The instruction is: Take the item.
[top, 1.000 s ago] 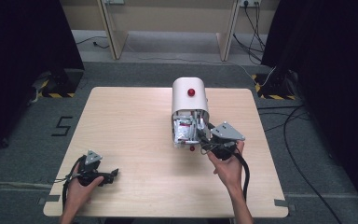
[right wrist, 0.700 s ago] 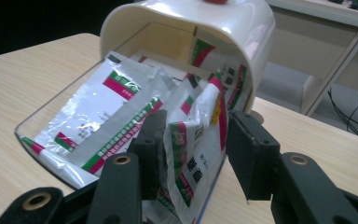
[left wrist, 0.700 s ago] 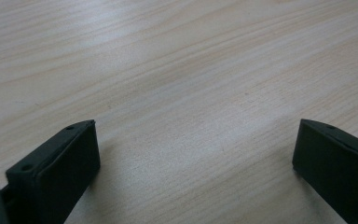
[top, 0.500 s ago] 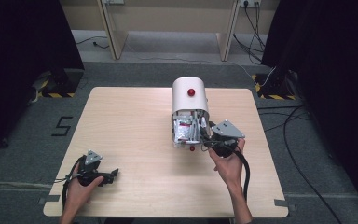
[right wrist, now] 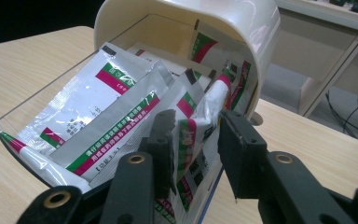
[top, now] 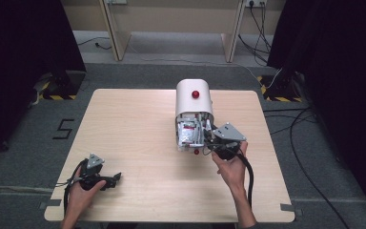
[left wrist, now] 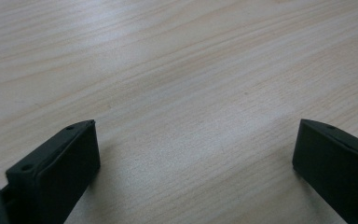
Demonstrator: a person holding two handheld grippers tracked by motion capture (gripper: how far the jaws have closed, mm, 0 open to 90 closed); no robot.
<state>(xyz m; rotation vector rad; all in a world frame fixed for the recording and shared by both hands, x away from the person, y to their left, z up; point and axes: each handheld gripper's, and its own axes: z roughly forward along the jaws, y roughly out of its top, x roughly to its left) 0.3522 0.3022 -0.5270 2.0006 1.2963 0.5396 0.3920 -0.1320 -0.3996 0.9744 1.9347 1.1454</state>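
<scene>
A white domed dispenser (top: pixel 193 98) with a red button (top: pixel 196 94) stands on the table's far right half. Its clear front tray (right wrist: pixel 9 121) holds several silver sachets with green and pink bands (top: pixel 188 133). My right gripper (top: pixel 206 141) reaches into the tray's right side. In the right gripper view my right gripper (right wrist: pixel 196 123) has one upright, bowed sachet (right wrist: pixel 198 126) between its jaws. The jaws have just been closing and are still apart, with the left pad against the foil. My left gripper (top: pixel 114 179) rests open near the front left corner, with bare wood between its jaws (left wrist: pixel 196 135).
The wooden table (top: pixel 133 124) sits on grey carpet. A small red knob (top: pixel 196 152) sits at the tray's front. Cables (top: pixel 310 157) trail across the floor on the right. Pale furniture legs (top: pixel 116 33) stand beyond the far edge.
</scene>
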